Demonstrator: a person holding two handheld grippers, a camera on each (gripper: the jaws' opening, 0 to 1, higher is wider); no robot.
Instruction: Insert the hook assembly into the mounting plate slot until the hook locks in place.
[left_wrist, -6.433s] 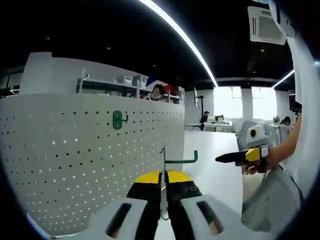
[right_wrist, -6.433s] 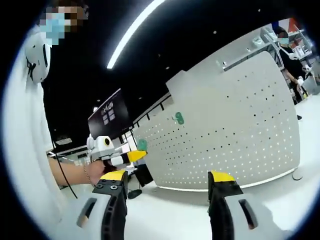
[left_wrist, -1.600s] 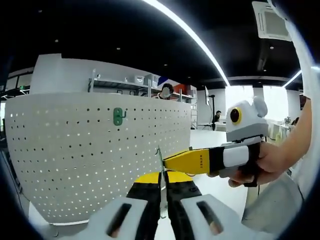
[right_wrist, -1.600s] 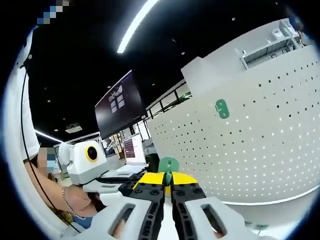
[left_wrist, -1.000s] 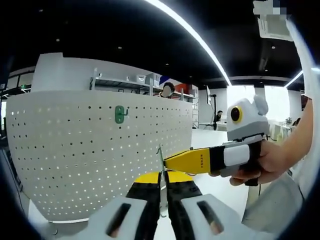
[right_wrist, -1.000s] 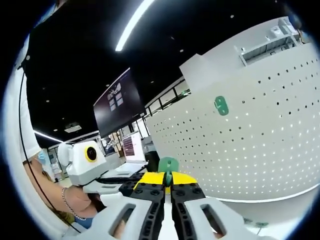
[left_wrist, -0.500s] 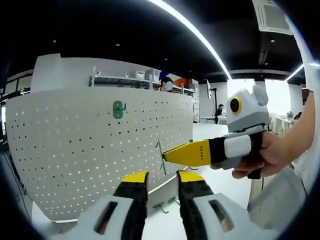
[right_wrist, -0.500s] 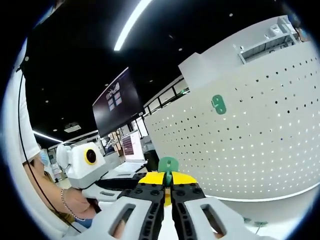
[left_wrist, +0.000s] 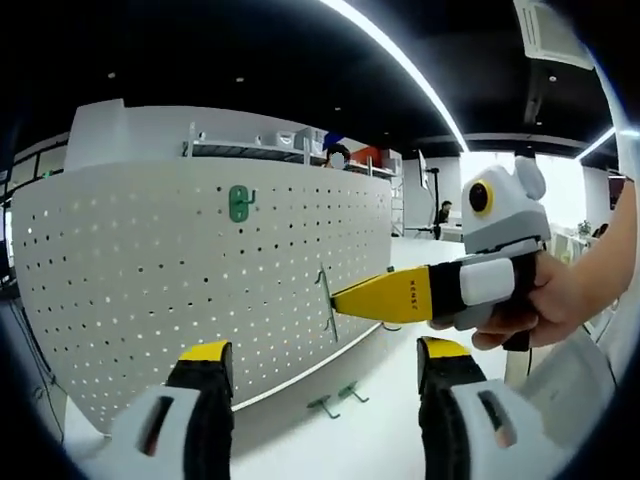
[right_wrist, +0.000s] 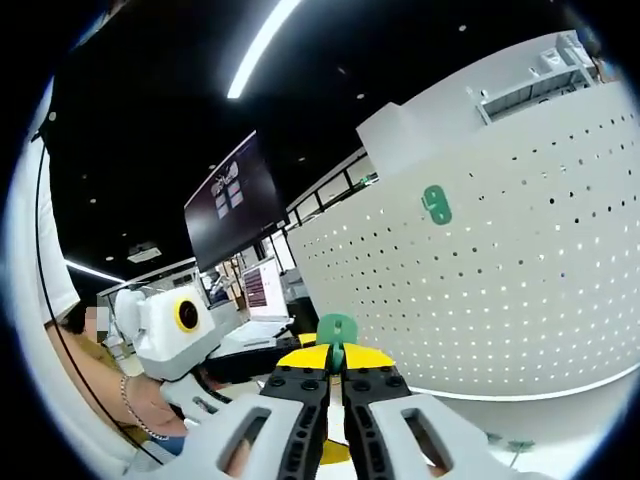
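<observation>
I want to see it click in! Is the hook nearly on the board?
Handover looks done: the left gripper is open, and the right gripper holds the green hook. One hook already hangs on the pegboard. Left: carry this one over and push it in.

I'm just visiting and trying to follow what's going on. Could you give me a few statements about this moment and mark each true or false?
1. The right gripper is shut on the hook. True.
2. The left gripper is pinching the hook. False: its fingers stand wide apart with nothing between them.
3. A green hook already hangs on the pegboard. True: the mounted hook is near the top.
4. The pegboard is black. False: it is white with rows of holes.
5. Spare hooks lie at the pegboard's foot. True.
</observation>
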